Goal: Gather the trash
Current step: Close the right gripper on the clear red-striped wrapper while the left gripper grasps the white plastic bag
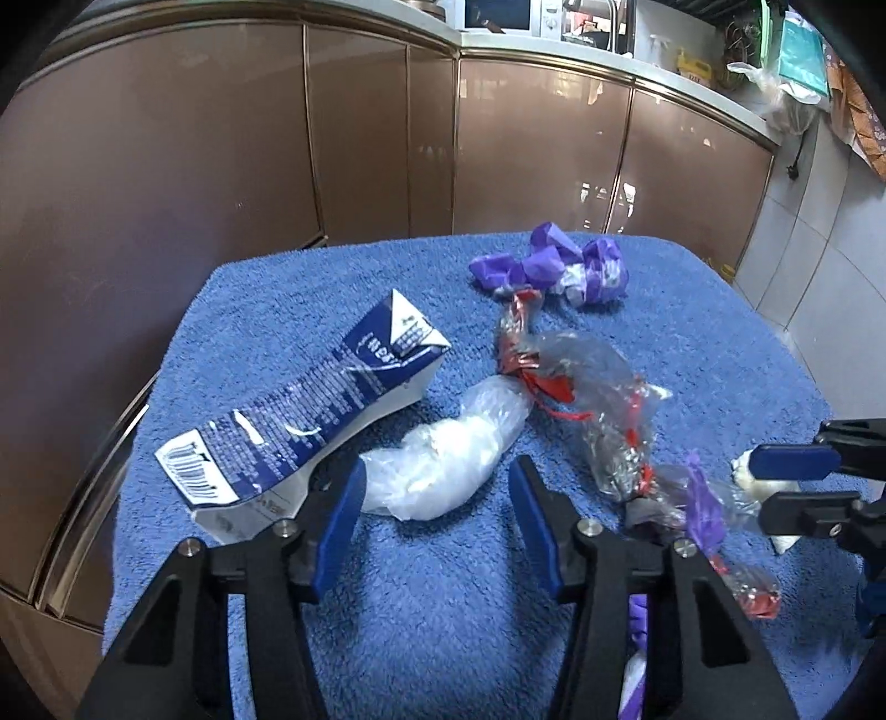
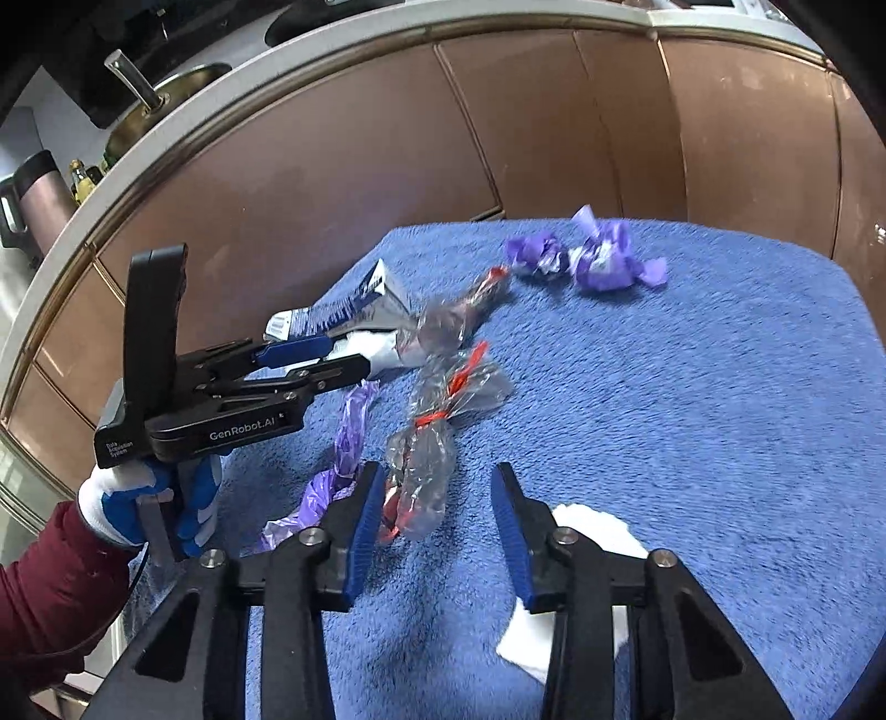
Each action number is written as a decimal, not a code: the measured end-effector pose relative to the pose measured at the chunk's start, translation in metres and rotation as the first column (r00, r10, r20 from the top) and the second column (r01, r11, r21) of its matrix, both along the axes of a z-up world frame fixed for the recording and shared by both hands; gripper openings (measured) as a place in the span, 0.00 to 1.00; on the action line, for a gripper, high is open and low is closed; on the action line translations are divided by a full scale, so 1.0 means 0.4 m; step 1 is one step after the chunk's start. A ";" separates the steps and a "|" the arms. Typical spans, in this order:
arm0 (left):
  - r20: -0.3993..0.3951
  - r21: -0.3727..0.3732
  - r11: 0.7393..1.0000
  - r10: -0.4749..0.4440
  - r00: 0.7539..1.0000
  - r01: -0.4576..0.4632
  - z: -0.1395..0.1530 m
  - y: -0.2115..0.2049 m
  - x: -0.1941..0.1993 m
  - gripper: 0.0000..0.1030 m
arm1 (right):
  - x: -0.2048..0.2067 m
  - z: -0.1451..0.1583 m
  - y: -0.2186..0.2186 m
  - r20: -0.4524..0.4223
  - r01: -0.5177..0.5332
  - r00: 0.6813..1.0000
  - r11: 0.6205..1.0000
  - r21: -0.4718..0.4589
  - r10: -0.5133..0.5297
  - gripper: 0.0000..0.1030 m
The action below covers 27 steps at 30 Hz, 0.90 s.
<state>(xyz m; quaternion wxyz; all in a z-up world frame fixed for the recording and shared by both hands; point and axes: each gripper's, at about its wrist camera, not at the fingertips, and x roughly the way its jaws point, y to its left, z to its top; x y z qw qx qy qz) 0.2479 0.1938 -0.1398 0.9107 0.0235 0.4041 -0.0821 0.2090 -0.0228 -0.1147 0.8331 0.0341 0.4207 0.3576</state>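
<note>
On a blue towel (image 1: 692, 332) lies a crumpled clear-white plastic wad (image 1: 443, 465). It sits between the blue pads of my left gripper (image 1: 437, 471), whose jaws stand apart; the right pad is just clear of it. A flattened blue-and-white carton (image 1: 310, 421) lies just left. My right gripper (image 2: 437, 476) is open over a clear wrapper with red ties (image 2: 421, 487), which rests against the left pad only. A white tissue (image 2: 592, 526) lies under its right finger. Purple wrappers (image 2: 592, 257) sit at the far side.
A purple bag strip (image 2: 349, 432) trails left of the right gripper. A gloved hand with a dark red sleeve (image 2: 149, 498) holds the left gripper (image 2: 349, 354). Brown cabinet doors (image 1: 360, 138) ring the towel, which drops off at its edges. The countertop (image 1: 554, 47) carries appliances.
</note>
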 end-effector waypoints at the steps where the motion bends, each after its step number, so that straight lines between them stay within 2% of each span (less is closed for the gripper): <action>1: -0.006 -0.004 1.000 -0.003 1.000 0.003 -0.006 0.000 0.004 0.46 | 0.005 -0.007 0.004 -0.006 -0.003 1.000 1.000 -0.002 0.003 0.33; 7: -0.019 -0.007 1.000 -0.021 1.000 0.020 -0.023 -0.009 0.017 0.38 | 0.033 -0.038 0.013 -0.044 -0.017 0.999 1.000 0.008 0.017 0.21; 9: -0.022 -0.016 1.000 -0.026 0.999 0.026 -0.024 -0.011 0.019 0.32 | 0.033 -0.044 0.013 -0.046 -0.016 0.999 1.000 0.015 0.017 0.10; 12: -0.024 -0.030 0.999 -0.025 0.999 0.025 -0.024 -0.010 0.023 0.29 | 0.037 -0.044 0.007 -0.032 0.000 0.999 1.000 0.019 0.001 0.06; 19: 0.000 -0.045 0.999 -0.013 1.000 0.013 -0.006 -0.015 0.013 0.23 | 0.015 -0.005 -0.033 0.011 0.023 1.000 0.999 0.039 -0.024 0.04; 27: 0.071 -0.060 0.998 -0.024 0.997 0.028 0.078 -0.024 -0.052 0.23 | -0.046 0.081 -0.085 0.078 0.048 0.996 0.997 0.053 -0.052 0.04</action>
